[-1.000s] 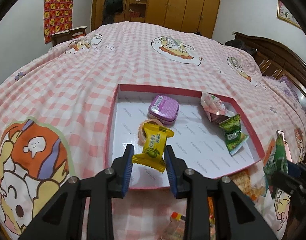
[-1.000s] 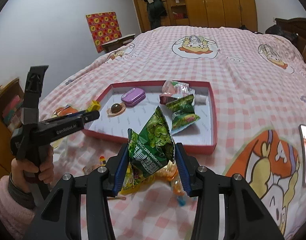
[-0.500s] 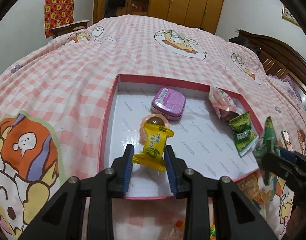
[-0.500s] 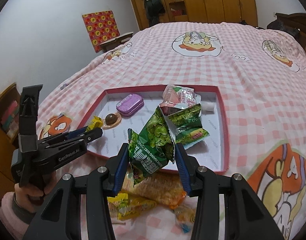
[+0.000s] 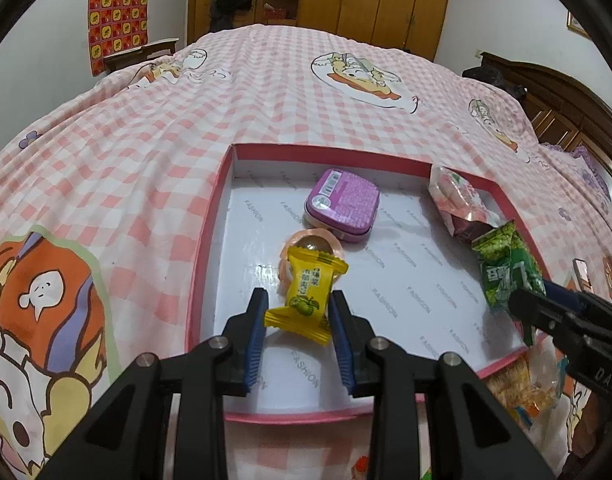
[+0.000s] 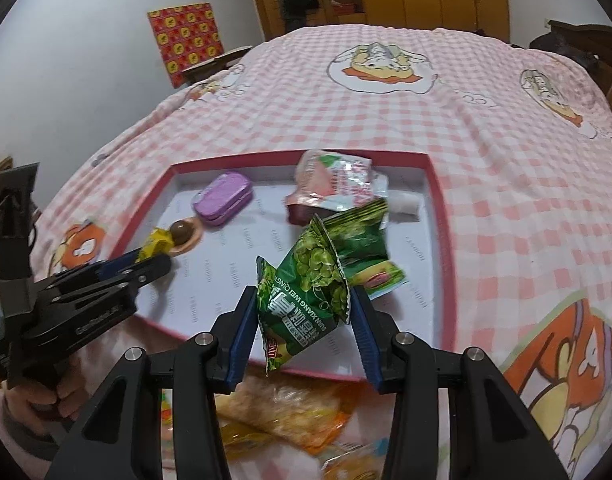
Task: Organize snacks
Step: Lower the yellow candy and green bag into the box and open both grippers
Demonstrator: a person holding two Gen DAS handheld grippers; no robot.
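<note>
A pink-rimmed tray lies on the bed. My left gripper is shut on a yellow candy and holds it over the tray's near left part, above a round chocolate cup. My right gripper is shut on a green pea snack bag and holds it over the tray's near edge; it also shows in the left wrist view. In the tray lie a purple tin, a pink-white packet and a green packet.
Several loose snack packets lie on the pink checked bedspread just in front of the tray. A small white roll lies in the tray's far right corner. A wooden headboard stands to the right.
Both grippers have moved forward over the tray, each keeping its snack. The right one has come from above the loose packets to the tray's near edge.
</note>
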